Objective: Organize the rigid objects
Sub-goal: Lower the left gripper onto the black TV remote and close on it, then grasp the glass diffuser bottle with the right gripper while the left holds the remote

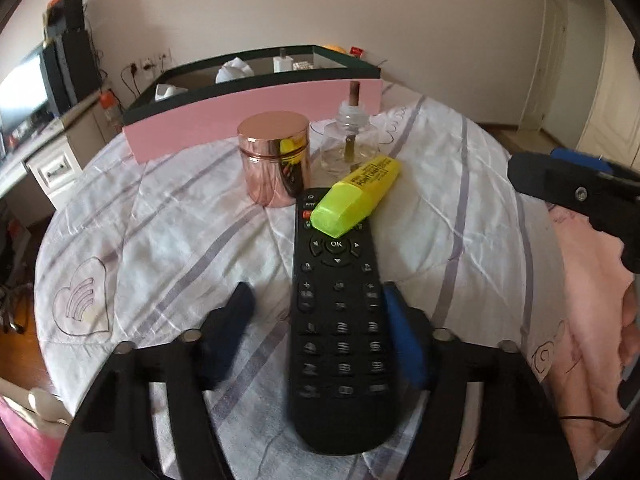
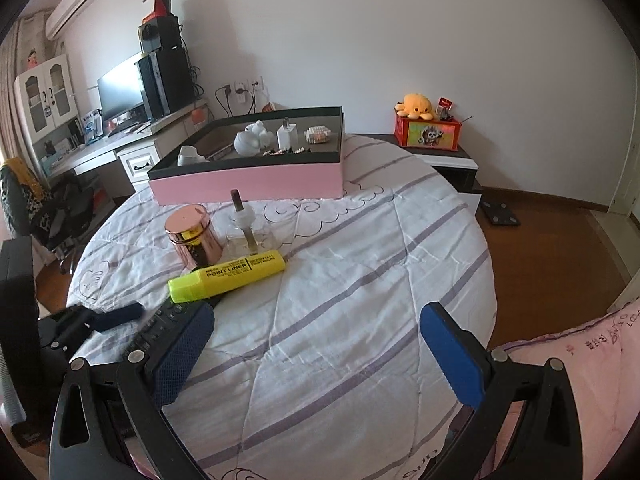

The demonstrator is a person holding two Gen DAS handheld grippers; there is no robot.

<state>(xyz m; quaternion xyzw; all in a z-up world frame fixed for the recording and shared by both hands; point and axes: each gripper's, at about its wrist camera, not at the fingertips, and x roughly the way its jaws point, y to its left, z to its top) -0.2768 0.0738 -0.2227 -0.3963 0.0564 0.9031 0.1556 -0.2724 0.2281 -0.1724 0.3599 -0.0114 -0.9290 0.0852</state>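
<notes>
A black remote point(image 1: 338, 320) lies on the white striped quilt point(image 1: 168, 232), with a yellow highlighter point(image 1: 356, 196) resting across its far end. My left gripper point(image 1: 316, 296) straddles the remote; its right pad point(image 1: 404, 344) is at the remote's edge and its left pad point(image 1: 234, 328) stands apart from it. Behind are a rose-gold jar point(image 1: 276, 160) and a clear glass bottle point(image 1: 350, 140). My right gripper point(image 2: 318, 316) hangs open over bare quilt, right of the highlighter point(image 2: 228, 276) and remote point(image 2: 160, 328).
A pink box with a dark rim point(image 2: 248, 184) at the far side of the bed holds several small white items. A pink blanket point(image 2: 580, 380) lies at the right. A desk with a monitor point(image 2: 120, 88) stands left, a nightstand point(image 2: 444, 156) behind.
</notes>
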